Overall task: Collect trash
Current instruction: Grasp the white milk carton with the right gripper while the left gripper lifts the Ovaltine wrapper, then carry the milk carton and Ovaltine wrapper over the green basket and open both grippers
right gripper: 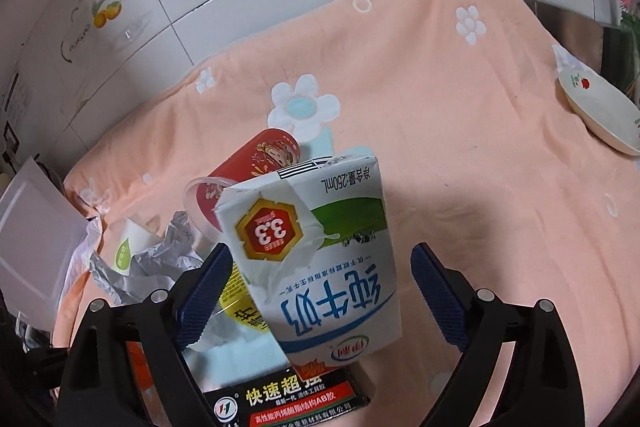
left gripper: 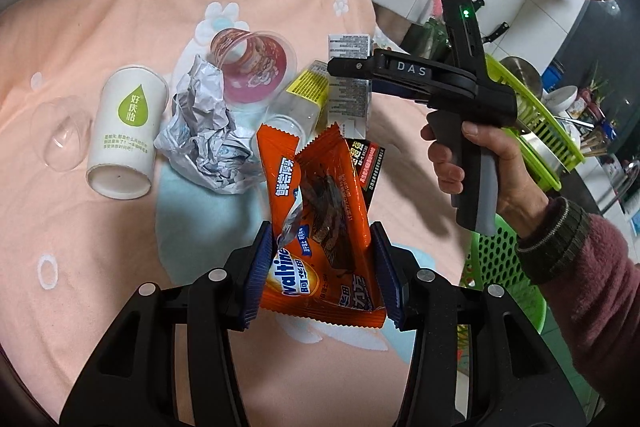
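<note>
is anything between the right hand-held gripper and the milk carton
Nothing visible. The milk carton already sits in the open gap of the right hand-held gripper, with clear space on its right side. The black box lies below it.

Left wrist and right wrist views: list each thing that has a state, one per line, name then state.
left gripper: jaws shut on the orange wrapper
orange wrapper: torn open, held upright
right gripper: jaws open around the milk carton, right pad clear of it
milk carton: tilted, print upside down
white paper cup: lying on its side
red plastic cup: tipped over
foil bag: crumpled
</note>
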`<act>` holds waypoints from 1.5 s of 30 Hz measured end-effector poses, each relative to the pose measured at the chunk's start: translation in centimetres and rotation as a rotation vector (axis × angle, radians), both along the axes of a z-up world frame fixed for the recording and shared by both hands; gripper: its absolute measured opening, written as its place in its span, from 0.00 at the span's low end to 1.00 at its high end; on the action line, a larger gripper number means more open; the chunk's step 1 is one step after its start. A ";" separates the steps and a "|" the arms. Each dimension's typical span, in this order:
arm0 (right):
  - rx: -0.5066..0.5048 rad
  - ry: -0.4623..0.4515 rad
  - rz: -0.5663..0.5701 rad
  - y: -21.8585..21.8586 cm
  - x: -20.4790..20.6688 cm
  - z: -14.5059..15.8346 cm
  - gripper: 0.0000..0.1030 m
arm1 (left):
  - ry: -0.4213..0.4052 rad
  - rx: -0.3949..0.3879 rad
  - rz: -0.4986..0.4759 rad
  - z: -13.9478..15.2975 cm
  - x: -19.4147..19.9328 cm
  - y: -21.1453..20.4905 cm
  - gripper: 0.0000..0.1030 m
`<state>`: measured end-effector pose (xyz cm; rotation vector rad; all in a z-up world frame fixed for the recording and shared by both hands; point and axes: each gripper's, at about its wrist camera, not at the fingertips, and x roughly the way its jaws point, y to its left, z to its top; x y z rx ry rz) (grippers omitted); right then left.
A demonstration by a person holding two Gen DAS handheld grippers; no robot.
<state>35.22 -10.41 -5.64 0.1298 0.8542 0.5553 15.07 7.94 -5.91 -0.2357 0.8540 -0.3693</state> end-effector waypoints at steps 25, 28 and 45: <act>0.011 -0.074 -0.124 -7.3 -12.3 4.7 0.72 | -0.038 -0.022 -0.104 1.9 -2.2 -5.1 0.47; 0.024 -0.039 -0.185 -10.0 -14.8 4.2 0.72 | -0.038 -0.027 -0.143 2.0 -2.7 -6.9 0.47; -0.192 0.093 -0.454 -21.8 -28.1 -2.9 0.72 | -0.021 -0.023 -0.401 1.0 -4.9 -19.0 0.47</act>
